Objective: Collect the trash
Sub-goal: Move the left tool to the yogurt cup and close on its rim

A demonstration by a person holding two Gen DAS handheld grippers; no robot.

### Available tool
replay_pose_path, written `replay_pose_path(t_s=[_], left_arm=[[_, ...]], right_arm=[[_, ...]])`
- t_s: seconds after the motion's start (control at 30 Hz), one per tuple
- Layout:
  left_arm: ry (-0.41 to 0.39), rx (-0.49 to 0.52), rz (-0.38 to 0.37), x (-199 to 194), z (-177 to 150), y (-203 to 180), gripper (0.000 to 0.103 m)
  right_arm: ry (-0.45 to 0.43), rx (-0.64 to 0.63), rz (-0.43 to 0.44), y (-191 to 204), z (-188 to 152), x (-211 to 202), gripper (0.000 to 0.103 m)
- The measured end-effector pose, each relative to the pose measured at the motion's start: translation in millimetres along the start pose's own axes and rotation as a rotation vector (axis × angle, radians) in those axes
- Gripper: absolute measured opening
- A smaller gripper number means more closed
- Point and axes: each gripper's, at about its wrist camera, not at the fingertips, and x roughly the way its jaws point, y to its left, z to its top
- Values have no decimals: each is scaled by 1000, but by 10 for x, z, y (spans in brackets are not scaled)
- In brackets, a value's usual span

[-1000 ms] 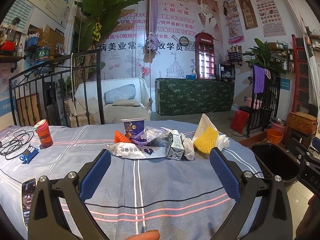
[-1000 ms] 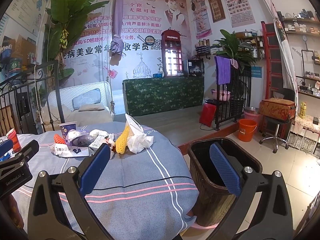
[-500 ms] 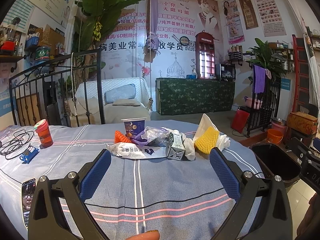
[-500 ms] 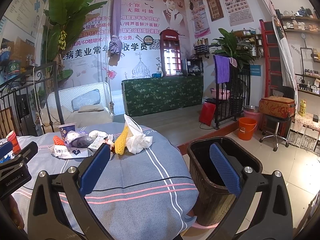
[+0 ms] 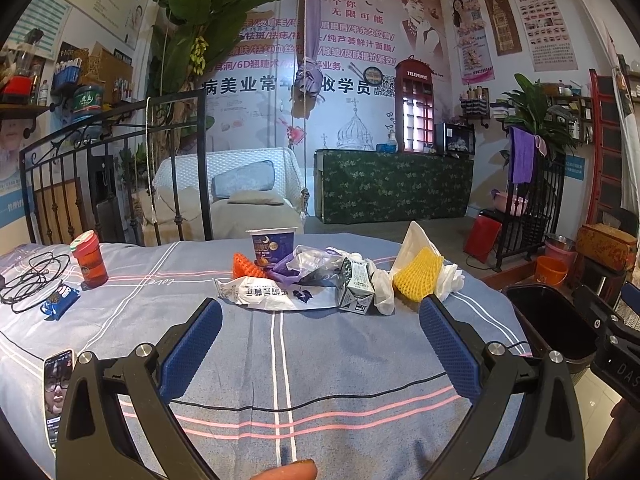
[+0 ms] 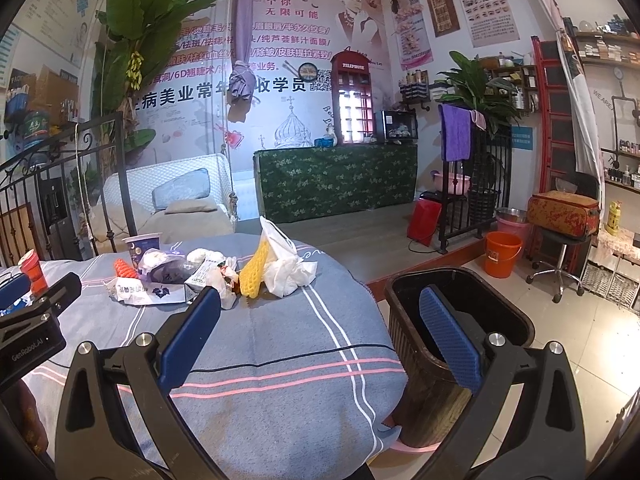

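Observation:
A pile of trash lies mid-table: a white wrapper (image 5: 272,295), a small milk carton (image 5: 356,286), a purple-white cup (image 5: 272,245), an orange foam net (image 5: 245,265), a yellow foam net (image 5: 418,276) and white tissue (image 6: 290,272). The yellow net also shows in the right wrist view (image 6: 254,274). My left gripper (image 5: 320,320) is open and empty, just short of the pile. My right gripper (image 6: 320,320) is open and empty, over the table's right edge, beside the dark bin (image 6: 460,320), which also shows in the left wrist view (image 5: 548,320).
The grey striped tablecloth (image 5: 320,380) covers a round table. At its left lie a red cup (image 5: 90,258), black cables (image 5: 32,280), a blue snack pack (image 5: 60,300) and a phone (image 5: 58,392). An orange bucket (image 6: 502,254) and a stool (image 6: 560,240) stand on the floor right.

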Motion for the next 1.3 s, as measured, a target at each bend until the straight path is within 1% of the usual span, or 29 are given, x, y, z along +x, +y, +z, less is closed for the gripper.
replay_pose_path(t_s=[0.1,0.2,0.3,0.37,0.47,0.5,0.53,0.6,0.63,0.7,0.8,0.83,0.9,1.0,1.1,1.2,1.3], left_arm=[[9,11,-17,32,1,9,97],[64,1,-44,143,-25,39,97],[127,-7,-60,292,-55,79,97],[168,-2,-64,402,-65,95,97],[240,17,-91,595,-75,100,97],[260,29,-96,658,-72,96,97],[279,47,-92,732,-62,94,97],[294,78,-95,850,-27,111,97],[296,85,-89,907,-8,139,95],[313,81,-88,1023,8,186,89],[373,43,-87,1271,39,316,88],[381,26,-89,1338,73,374,88],[370,5,-73,1445,173,475,88],[341,-16,-63,1612,373,590,88],[326,-60,-14,1890,562,736,88],[349,-87,-8,2201,669,819,88],[385,-60,15,2494,685,815,88]], right_arm=[[13,-15,12,10,10,63,98],[48,-36,57,20,17,190,98],[66,-55,54,38,25,309,98],[89,-74,71,60,34,420,98],[159,-98,101,104,50,653,98],[198,-99,115,121,61,770,98],[218,-98,123,130,62,830,98],[255,-98,151,150,80,967,98],[264,-101,151,161,87,1031,98],[287,-101,136,172,78,1153,98],[322,-71,154,147,83,1285,98],[335,-68,163,151,89,1327,98],[358,-75,183,184,103,1407,98],[353,-112,187,258,128,1492,98],[361,-121,192,297,155,1570,98],[369,-114,197,315,164,1616,98],[379,-106,197,301,156,1623,98]])
